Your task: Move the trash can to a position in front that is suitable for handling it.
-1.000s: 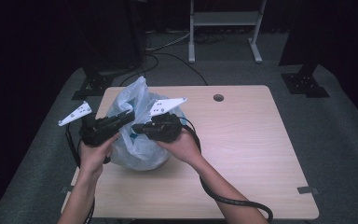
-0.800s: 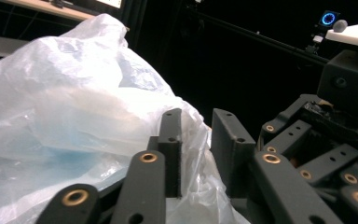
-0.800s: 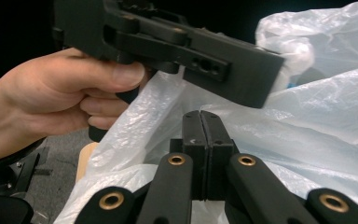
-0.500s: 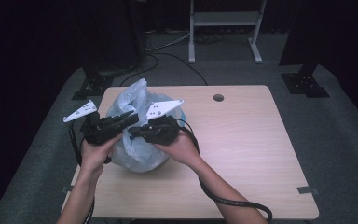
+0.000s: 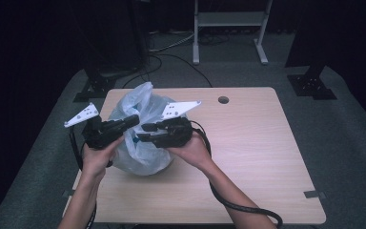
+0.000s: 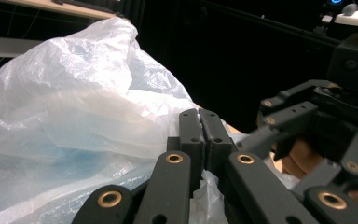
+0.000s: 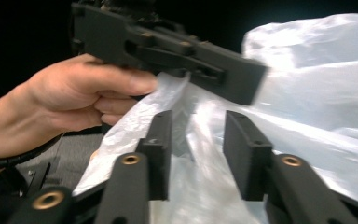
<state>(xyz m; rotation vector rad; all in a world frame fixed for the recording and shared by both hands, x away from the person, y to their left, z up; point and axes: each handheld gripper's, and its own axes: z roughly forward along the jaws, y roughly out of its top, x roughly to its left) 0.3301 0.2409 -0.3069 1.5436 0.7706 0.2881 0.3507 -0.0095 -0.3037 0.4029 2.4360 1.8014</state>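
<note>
On table: plastic bag [image 5: 140, 143] | left gripper [image 6: 199, 122] pinching it | right gripper [image 7: 196, 140] just opening

Left tool [image 6: 199, 135] clamped tight, jaws pressed together. Right tool [image 7: 193, 144] just opening, jaws parted, tips facing the left tool's. Hands gripping both from behind.

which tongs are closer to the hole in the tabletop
Right. The right tongs sit over the plastic bag, on the side toward the hole. The left tongs are over the bag too, but that hand comes in from the table's far-left side.
</note>
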